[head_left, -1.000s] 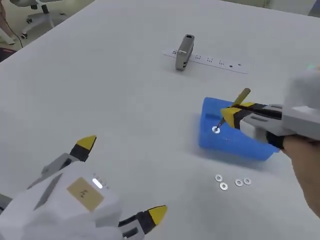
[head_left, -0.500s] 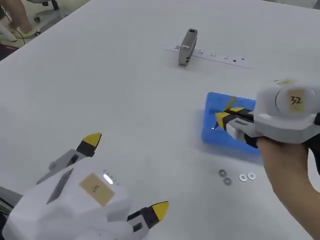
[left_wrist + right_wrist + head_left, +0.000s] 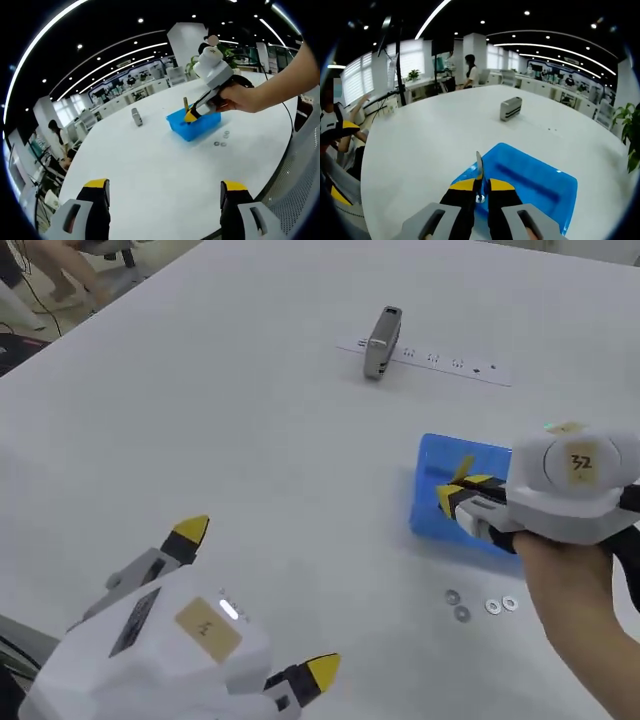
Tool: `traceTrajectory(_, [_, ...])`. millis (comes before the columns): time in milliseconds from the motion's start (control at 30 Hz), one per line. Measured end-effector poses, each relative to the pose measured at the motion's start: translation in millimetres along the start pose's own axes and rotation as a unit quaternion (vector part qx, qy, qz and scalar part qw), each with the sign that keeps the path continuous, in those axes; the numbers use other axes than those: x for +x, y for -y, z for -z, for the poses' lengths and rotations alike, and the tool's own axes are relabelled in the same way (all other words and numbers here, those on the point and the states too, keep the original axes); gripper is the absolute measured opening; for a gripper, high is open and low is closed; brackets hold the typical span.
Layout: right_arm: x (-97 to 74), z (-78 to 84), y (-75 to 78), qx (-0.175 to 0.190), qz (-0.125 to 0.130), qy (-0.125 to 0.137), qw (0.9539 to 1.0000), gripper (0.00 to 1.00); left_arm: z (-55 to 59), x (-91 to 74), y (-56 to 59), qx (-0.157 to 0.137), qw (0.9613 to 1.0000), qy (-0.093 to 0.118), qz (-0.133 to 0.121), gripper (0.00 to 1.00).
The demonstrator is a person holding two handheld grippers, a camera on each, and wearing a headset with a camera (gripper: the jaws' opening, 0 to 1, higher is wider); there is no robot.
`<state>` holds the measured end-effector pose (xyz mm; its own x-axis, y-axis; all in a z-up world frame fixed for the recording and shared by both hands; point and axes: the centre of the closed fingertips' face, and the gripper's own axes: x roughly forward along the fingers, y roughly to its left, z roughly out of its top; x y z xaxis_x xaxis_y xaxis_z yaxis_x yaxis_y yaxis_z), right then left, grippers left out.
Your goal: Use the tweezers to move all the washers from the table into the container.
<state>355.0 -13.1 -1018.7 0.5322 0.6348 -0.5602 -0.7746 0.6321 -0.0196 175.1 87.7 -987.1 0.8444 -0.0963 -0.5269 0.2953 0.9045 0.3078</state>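
My right gripper (image 3: pixel 462 490) hangs over the blue container (image 3: pixel 440 455), shut on the tweezers (image 3: pixel 462 468). In the right gripper view its jaws (image 3: pixel 481 185) pinch the thin metal tweezers (image 3: pixel 478 165) above the container (image 3: pixel 540 185); the tweezers' tip is hidden. Several washers (image 3: pixel 461 613) lie on the white table just in front of the container, also seen in the left gripper view as washers (image 3: pixel 220 144). My left gripper (image 3: pixel 256 600) is low at the near left, open and holding nothing, far from the container (image 3: pixel 192 131).
A grey box-shaped device (image 3: pixel 381 342) stands at the back beside a flat white power strip (image 3: pixel 440 362). The white table (image 3: pixel 200 420) is wide, with its edge at the far left. People sit and stand in the background of the right gripper view.
The right gripper has rolled over the container, so its body now covers the tweezers' tip. The washer seen at that tip a second ago is out of sight. The left gripper stays put.
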Motion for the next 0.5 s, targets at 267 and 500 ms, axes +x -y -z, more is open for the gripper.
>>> traceTrajectory(267, [-28.1,-21.0,1.5,-0.008,-0.003,0.027,0.9996,0.04,0.4,-0.2,0.3,0.003,1.0,-0.001,0.0,0.94])
traceTrajectory(500, [-61.3,-40.7,0.9,0.002,0.002,0.063,0.998,0.04,0.2,-0.5,-0.6,0.002,1.0,0.0,-0.002,0.94])
